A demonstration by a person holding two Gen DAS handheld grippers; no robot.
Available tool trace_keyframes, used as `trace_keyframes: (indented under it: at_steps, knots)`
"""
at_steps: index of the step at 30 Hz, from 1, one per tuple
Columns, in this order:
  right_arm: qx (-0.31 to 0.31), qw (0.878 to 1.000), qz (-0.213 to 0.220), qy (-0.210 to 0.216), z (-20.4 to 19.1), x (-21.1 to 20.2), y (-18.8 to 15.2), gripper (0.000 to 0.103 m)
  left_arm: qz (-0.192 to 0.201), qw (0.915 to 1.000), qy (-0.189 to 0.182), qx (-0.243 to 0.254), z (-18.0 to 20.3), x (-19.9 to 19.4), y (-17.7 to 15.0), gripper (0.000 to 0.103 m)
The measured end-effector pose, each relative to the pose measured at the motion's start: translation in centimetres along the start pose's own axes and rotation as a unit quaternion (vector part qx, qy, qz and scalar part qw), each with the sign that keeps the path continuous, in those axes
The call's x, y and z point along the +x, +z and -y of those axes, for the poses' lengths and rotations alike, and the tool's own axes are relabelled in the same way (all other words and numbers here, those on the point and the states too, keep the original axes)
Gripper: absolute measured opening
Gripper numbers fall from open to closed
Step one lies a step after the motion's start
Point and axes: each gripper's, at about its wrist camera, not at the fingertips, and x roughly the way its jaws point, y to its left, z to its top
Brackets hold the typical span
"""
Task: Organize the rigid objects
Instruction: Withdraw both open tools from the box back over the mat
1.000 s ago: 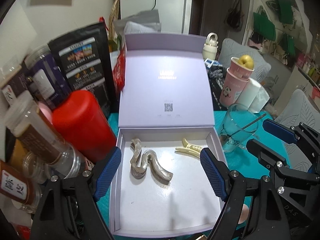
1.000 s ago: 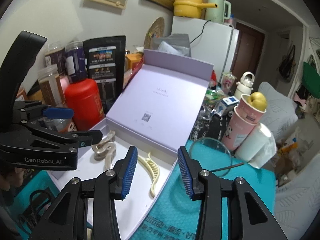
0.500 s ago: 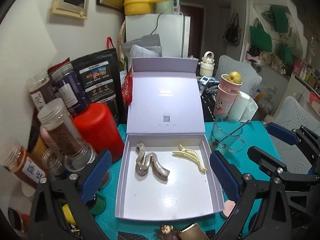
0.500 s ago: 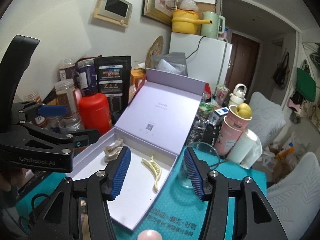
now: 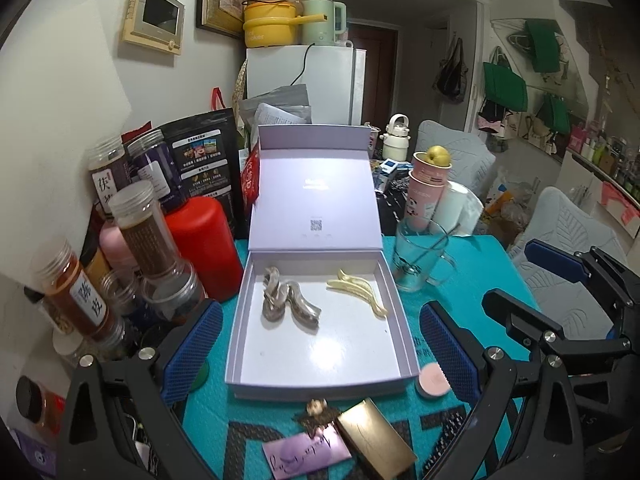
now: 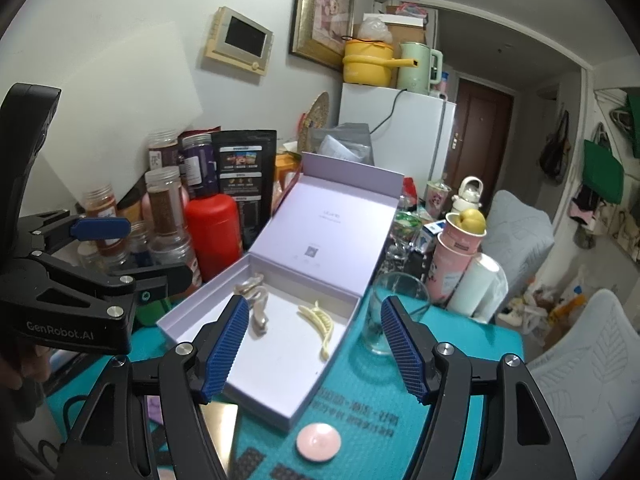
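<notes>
box (image 5: 394,308): matt lilac card
wavy clip (image 5: 289,301): glossy metallic
claw clip (image 5: 357,291): smooth cream plastic
mug (image 5: 416,258): clear glass (w/ metal stirrer)

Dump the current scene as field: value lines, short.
box: lavender gift box, lid open and propped upright
in box: silver wavy hair clip; cream hair claw
outside box: pink round compact; gold case; glass mug
left gripper: jaws open, empty
right gripper: jaws open, empty

Red canister (image 5: 200,246) and jars (image 5: 142,228) left of table, glass mug (image 5: 416,260) right, fridge (image 5: 304,80) behind.
</notes>
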Motion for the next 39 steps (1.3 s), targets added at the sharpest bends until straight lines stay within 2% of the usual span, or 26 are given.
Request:
trace_keyframes:
  at_steps: [7,21,39]
  knots:
    - [0.009,1.000,0.004,0.007,-1.0,-2.5,-1.9,0.071,0.006,0.9998,-0.018,0.005,0.2,-2.3,-2.2,0.100]
    - [0.028,0.999,-0.002,0.017,-1.8,-5.2,-5.6,0.072,-0.015,0.9992,-0.035,-0.012,0.5,-4.5,-7.0,0.100]
    - [0.057,0.996,-0.063,0.007,-1.9,-4.8,-11.8,0.072,-0.071,0.9961,-0.052,-0.007,2.1,-3.9,-13.1,0.100]
